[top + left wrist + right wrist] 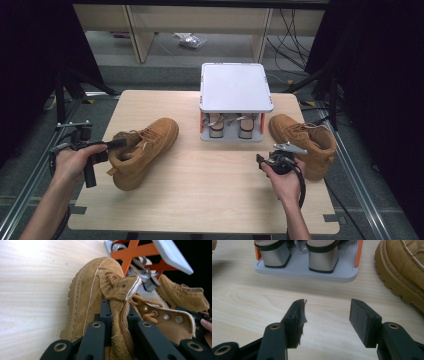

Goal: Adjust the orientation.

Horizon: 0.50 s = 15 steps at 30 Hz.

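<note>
A tan suede boot (142, 152) lies on the left side of the wooden table (210, 200), with its toe pointing toward the far side. The left gripper (117, 143) comes in from the left, and its jaws are pinched on the boot's tongue (120, 322) at the open top. In the left gripper view, the tongue and a flat lace (124, 315) stand up between the two black jaws, which squeeze them from both sides. The boot's thick ridged sole (75, 290) faces the bare table there.

The right gripper (272, 160) is on the right side of the table, just beside a second tan boot (305, 142). In the right gripper view its jaws stand wide apart above the wood, and nothing is between them. One pad (299, 320) has a frayed, torn edge.

A small grey shoe rack (235, 87) with orange braces sits at the far middle of the table, between the two boots. On its lower shelf stands a pair of sandals with silver block heels (322, 261). The left boot is near the rack but does not touch it.
</note>
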Available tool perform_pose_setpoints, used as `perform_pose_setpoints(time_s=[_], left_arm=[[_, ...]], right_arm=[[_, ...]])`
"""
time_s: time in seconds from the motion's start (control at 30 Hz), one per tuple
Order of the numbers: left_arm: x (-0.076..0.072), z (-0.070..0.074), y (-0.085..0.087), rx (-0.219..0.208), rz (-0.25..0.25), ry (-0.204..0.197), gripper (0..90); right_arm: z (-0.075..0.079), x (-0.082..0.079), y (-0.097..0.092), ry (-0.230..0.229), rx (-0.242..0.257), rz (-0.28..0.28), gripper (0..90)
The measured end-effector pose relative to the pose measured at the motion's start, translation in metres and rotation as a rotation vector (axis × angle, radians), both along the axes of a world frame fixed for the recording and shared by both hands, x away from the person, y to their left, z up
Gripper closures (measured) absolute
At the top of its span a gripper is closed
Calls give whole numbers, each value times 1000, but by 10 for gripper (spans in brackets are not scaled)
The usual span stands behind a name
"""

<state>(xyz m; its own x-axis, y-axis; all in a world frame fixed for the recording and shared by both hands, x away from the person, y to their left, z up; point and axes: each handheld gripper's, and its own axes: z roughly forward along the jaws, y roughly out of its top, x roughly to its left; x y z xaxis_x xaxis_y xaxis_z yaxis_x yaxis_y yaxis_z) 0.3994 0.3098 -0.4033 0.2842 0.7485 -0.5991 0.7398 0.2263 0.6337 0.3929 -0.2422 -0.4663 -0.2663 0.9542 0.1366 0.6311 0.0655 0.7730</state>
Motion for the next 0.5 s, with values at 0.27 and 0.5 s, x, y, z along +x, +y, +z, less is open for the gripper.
perform_pose_setpoints(time_s=[0.27,0.5], left_arm=[[7,2,-6,-29,1,-13,818],[12,3,-9,-41,16,-25,817]], right_arm=[[1,-1,-2,4,-9,-10,473],[1,-1,-2,3,-11,-12,473]])
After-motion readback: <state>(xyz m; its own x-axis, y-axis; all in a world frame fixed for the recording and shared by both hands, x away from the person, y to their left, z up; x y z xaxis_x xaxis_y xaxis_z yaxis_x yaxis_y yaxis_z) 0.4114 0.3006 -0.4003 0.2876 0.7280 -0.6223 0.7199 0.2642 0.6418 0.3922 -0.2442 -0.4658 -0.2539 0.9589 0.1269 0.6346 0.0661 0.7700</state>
